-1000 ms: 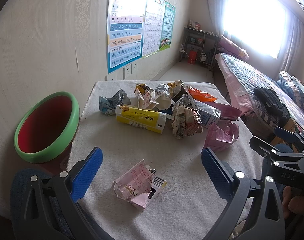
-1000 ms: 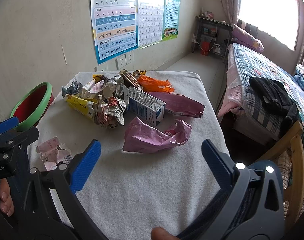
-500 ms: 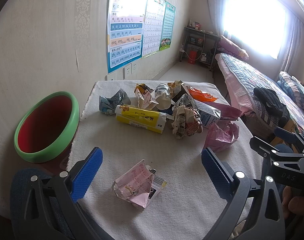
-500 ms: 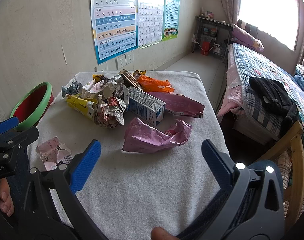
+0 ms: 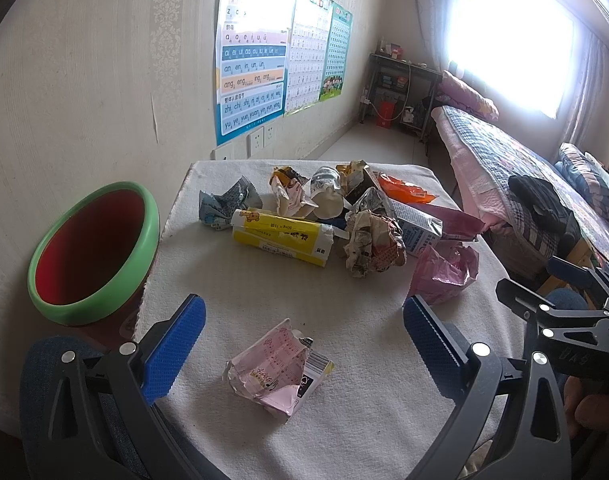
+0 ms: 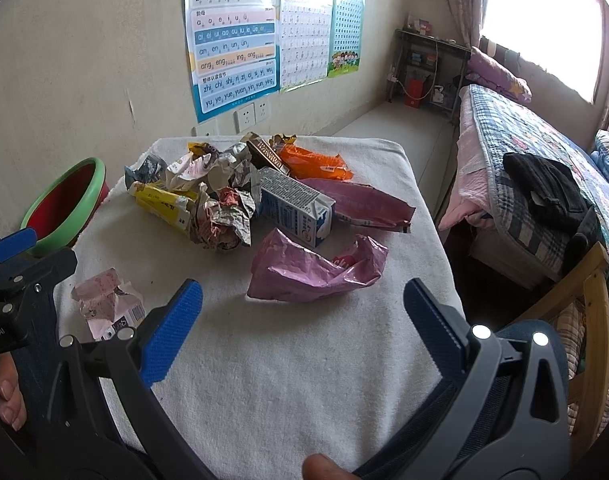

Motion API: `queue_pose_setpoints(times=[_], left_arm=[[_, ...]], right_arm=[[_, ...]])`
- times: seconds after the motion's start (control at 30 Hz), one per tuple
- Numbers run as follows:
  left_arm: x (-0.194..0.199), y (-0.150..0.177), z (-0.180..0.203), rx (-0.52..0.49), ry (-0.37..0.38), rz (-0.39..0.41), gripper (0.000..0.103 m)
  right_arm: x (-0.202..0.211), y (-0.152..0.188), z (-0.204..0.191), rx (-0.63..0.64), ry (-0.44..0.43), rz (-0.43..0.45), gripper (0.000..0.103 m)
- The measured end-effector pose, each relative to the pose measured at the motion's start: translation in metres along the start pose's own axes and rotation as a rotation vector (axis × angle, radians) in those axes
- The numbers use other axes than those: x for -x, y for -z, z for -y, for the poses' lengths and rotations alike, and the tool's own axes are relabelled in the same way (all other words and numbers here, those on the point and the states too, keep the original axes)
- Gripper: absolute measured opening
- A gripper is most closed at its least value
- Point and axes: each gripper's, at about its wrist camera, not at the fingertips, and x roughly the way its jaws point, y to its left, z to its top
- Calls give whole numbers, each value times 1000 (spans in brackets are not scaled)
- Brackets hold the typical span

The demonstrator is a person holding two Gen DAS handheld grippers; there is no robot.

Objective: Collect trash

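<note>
Left wrist view shows the left gripper [image 5: 304,344] spread wide around a crumpled pink paper wrapper [image 5: 278,368] at lower centre on the white cloth-covered table [image 5: 364,400], not touching it. The red bin with green rim [image 5: 92,252] stands at left. The right gripper [image 6: 302,322] gapes empty below a crumpled pink plastic bag [image 6: 316,270].

Left tongs [image 5: 304,344] and right tongs [image 6: 302,318] are both spread wide, holding nothing, side by side. Fingertips [image 6: 8,396] grip the handles.
</note>
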Motion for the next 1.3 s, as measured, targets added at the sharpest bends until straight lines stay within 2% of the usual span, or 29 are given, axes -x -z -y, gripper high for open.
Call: queue_pose_setpoints(times=[0.17, 0.3, 0.57, 0.7, 0.83, 1.07, 1.2, 1.3], left_arm=[[1, 0, 0, -1, -1, -3, 95], [-3, -1, -1, 7, -2, -38, 95], [-41, 0, -14, 51, -18, -272, 95], [-67, 8, -17, 61, 3, -408, 95], [-86, 15, -18, 34, 6, -501, 95], [-110, 19, -20, -20, -42, -586, 95], [-120, 19, -16, -60, -38, -636, 93], [-126, 23, -14, -70, -30, -664, 81]], right_arm=[[2, -1, 0, 0, -4, 3, 99], [-2, -5, 2, -7, -24, -32, 99], [-31, -12, -2, 36, -63, -152, 99], [-55, -16, -7, 124, -71, -229, 99], [-82, -12, -12, 215, -68, -304, 99], [-106, -12, -10, 287, -61, -325, 99], [-123, -11, -12, 363, -61, -344, 99], [-134, -6, -10, 372, -75, -368, 99]])
